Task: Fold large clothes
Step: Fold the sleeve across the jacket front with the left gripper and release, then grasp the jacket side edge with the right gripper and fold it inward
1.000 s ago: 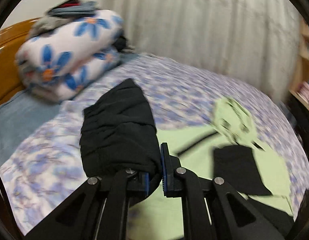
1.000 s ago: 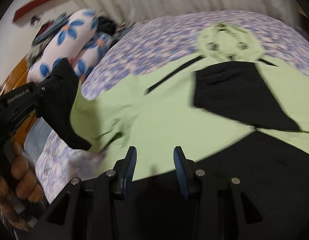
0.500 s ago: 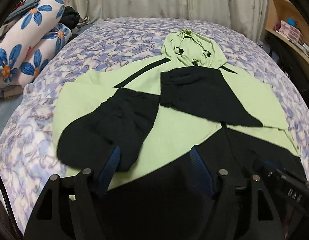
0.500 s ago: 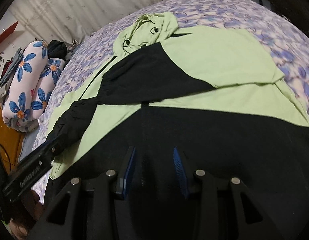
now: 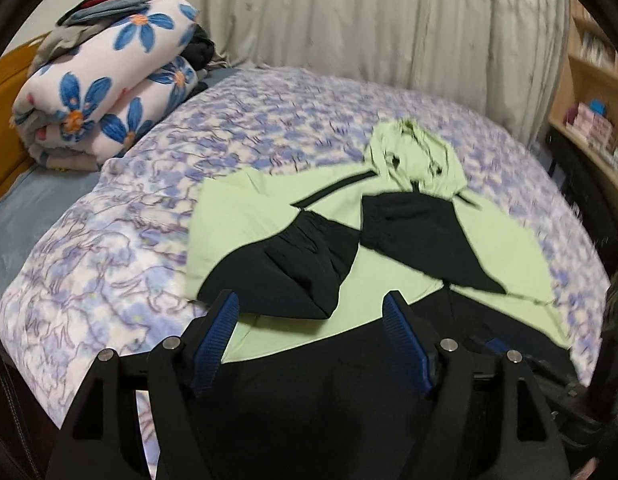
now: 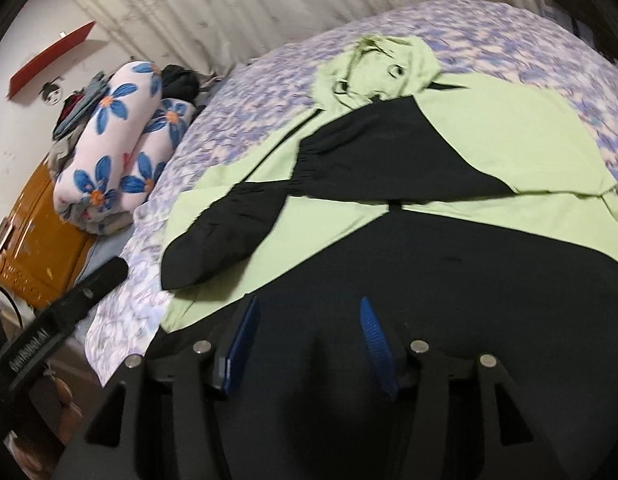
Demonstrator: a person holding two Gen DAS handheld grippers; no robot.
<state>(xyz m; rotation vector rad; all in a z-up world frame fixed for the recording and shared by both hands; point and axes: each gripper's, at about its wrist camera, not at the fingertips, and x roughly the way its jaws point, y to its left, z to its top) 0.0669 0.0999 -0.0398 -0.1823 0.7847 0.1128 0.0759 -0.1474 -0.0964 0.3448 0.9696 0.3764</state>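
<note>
Hoodie (image 5: 373, 276) lies sleeves-folded on bed (image 5: 109, 288); left hand-held gripper (image 5: 315, 344) and right hand-held gripper (image 6: 307, 340) gape empty.

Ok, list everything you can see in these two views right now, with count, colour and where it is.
hoodie: one, light green with black sleeves and black lower part, spread flat on the bed, both sleeves folded onto the body.
bedspread: one, purple and white print, under the hoodie.
floral blanket: one, white with blue flowers, folded at the head of the bed.
clothes pile: grey and red, on the blanket.
curtain: pale, behind the bed.
shelf: wooden, at the right.
left gripper: one, black with blue pads, open.
right gripper: one, same, open.
</note>
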